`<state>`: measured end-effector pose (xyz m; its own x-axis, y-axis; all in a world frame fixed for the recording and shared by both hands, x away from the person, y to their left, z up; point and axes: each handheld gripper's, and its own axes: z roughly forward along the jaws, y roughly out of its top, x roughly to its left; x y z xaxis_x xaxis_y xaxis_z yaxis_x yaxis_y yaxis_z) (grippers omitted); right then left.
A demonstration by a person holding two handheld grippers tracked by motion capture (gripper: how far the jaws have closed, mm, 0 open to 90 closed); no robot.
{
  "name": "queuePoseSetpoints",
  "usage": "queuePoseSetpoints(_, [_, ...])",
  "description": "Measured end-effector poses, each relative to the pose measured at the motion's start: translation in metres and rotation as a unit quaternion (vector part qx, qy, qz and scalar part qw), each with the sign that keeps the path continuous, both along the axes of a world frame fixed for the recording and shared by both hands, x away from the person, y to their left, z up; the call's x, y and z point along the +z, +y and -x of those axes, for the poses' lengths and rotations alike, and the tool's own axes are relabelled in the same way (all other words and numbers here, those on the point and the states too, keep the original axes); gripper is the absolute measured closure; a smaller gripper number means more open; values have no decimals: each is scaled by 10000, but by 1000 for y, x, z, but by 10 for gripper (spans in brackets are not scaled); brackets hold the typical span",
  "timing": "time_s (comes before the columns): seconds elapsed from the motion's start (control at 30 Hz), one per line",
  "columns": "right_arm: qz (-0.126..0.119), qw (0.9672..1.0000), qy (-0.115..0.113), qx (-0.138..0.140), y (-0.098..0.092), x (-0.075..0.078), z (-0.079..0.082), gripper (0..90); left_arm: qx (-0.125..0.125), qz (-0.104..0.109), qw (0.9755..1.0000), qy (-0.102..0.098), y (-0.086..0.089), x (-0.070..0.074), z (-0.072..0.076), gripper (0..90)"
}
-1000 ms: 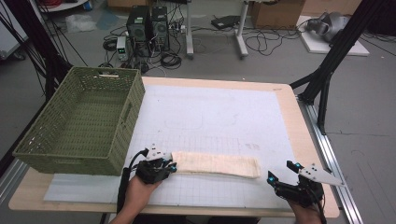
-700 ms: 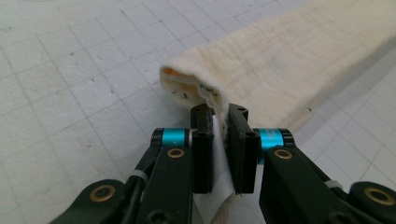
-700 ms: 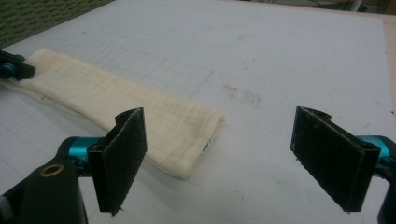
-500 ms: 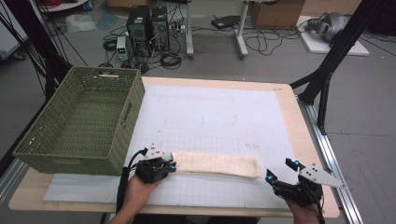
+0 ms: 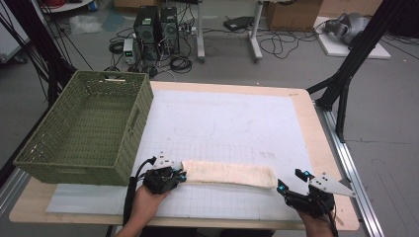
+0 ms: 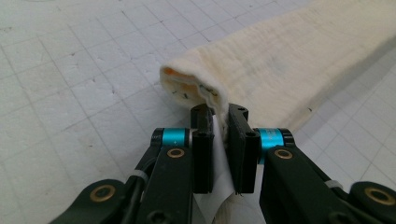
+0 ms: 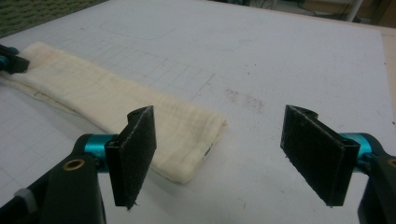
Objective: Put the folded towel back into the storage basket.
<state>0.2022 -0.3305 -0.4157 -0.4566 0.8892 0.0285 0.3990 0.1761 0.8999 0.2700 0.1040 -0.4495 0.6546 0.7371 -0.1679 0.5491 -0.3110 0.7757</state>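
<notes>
Along the table's near edge lies a folded cream cloth [image 5: 228, 174]. The left gripper view shows what the high view cannot: the left gripper [image 6: 220, 122] has its jaws clamped on the cloth's layered end. The right gripper [image 7: 218, 156], jaws wide and just closing slightly, hovers before the other end, nothing between them. Its hand is cut off in the high view.

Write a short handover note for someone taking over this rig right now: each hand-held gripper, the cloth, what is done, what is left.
Left hand-held gripper: shut on the near-left end of the folded cloth.
Right hand-held gripper: open, jaws just been closing a little, nothing between them, just short of the cloth's right end.
Cloth: long folded strip on the white mat; green basket stands left.
Done: left end gripped.
Left: probably grip the right end, then fold or move it.
</notes>
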Motion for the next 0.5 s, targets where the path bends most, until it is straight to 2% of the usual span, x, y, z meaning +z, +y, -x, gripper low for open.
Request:
queuePoseSetpoints(0.13, [12,9998,170,-56,4,-5,-7,251,-14,-26,10000,-20,0,0,0,804])
queuePoseSetpoints(0.17, [176,9994,292,-7,10,-11,-13,280,-12,-11,10000,-17,0,0,0,803])
queuePoseSetpoints(0.23, [218,9992,339,5,12,-13,-14,293,2,-1,10000,-31,0,-1,0,803])
queuePoseSetpoints(0.27, [159,9993,337,-2,14,-17,-16,324,7,-1,10000,-36,0,-1,1,802])
queuePoseSetpoints(0.33, [-52,9988,488,-33,13,-22,-18,325,33,23,10000,-31,0,-1,1,801])
queuePoseSetpoints(0.5, [-52,9970,767,-102,13,-29,-24,349,68,55,10000,10,1,-1,1,791])
